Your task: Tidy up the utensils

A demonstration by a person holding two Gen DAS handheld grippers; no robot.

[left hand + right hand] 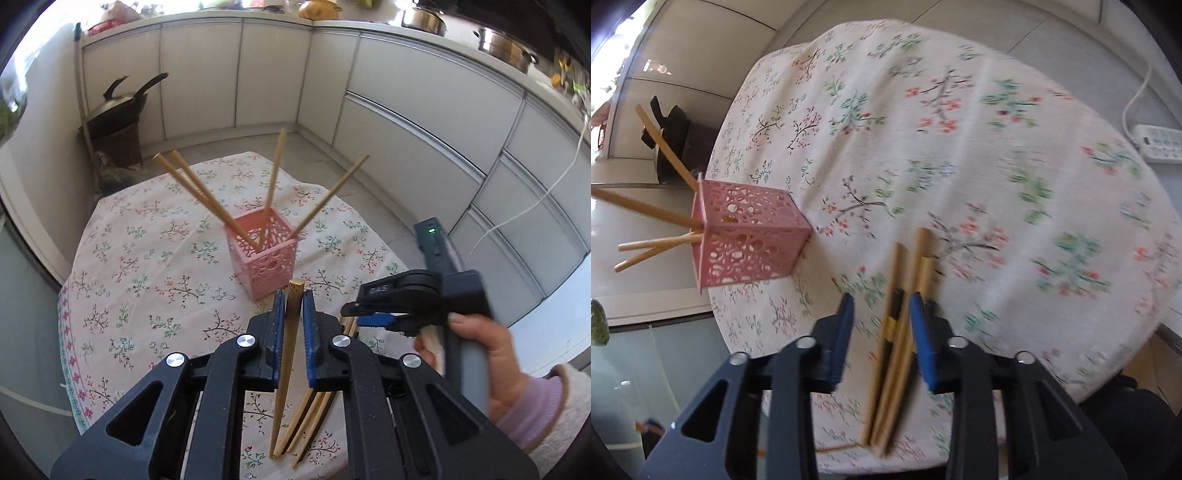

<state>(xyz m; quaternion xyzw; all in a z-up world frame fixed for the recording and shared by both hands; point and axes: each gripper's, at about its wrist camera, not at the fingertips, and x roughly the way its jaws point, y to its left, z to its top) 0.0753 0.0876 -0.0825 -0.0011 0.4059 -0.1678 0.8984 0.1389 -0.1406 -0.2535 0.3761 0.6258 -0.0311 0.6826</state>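
One chopstick (288, 354) is clamped between the left gripper's (293, 299) fingers. The right gripper (882, 306) is held open over loose chopsticks (901, 332) on the table (997, 166). Four chopsticks stand tilted in the pink holder (264, 251).

- A pink openwork holder (266, 251) stands upright near the middle of the floral-clothed worktop, with four bamboo chopsticks (192, 192) splayed out of its top.
- One bamboo chopstick (290, 354) is lifted, pinched along its thick end between blue-padded jaws, square tip toward the holder.
- A few loose chopsticks (905, 332) lie bunched flat on the cloth near the holder.
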